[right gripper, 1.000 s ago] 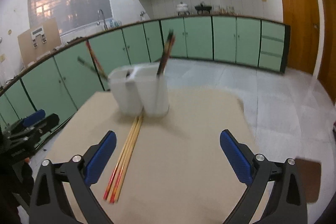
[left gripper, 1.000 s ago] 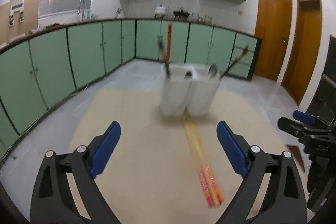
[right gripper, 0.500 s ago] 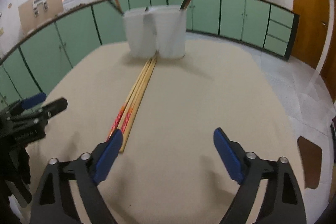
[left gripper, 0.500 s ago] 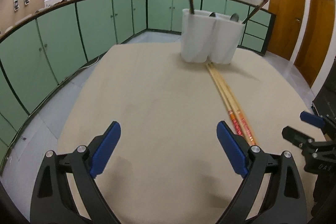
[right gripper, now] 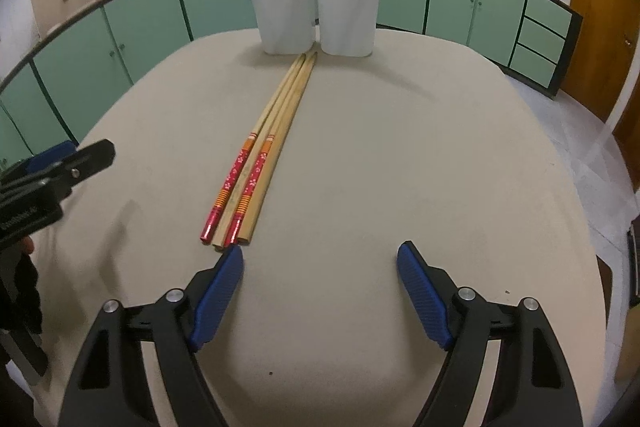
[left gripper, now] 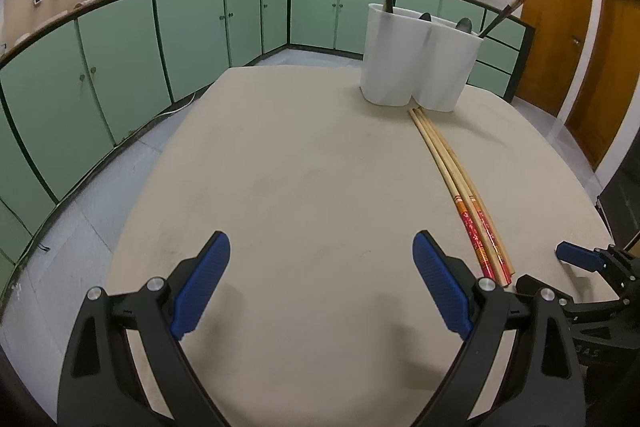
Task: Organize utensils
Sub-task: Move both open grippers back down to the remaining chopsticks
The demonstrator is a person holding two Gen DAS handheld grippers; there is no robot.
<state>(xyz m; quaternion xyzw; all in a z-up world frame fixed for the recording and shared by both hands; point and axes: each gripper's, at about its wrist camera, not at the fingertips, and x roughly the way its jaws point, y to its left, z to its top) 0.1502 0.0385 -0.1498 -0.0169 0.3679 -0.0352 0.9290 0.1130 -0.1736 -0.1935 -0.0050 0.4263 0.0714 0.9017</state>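
Note:
Several wooden chopsticks with red patterned ends [right gripper: 264, 151] lie together on the beige table [right gripper: 400, 155], tips toward a white two-compartment utensil holder [right gripper: 316, 7]. The holder [left gripper: 418, 57] has dark chopsticks and spoons standing in it. My right gripper [right gripper: 320, 259] is open and empty, its left finger [right gripper: 224, 279] just short of the chopsticks' red ends. My left gripper [left gripper: 320, 251] is open and empty over bare table, with the chopsticks [left gripper: 460, 187] to its right. Each gripper shows at the edge of the other's view.
Green kitchen cabinets [left gripper: 120, 47] curve around behind the table. Wooden doors [left gripper: 560, 39] stand at the right. The table edge drops to a tiled floor [right gripper: 600, 155] on the right.
Both grippers have dropped lower and pulled back toward the near side of the table. The holder now looks farther off. The right gripper's left finger now sits by the chopsticks' red ends.

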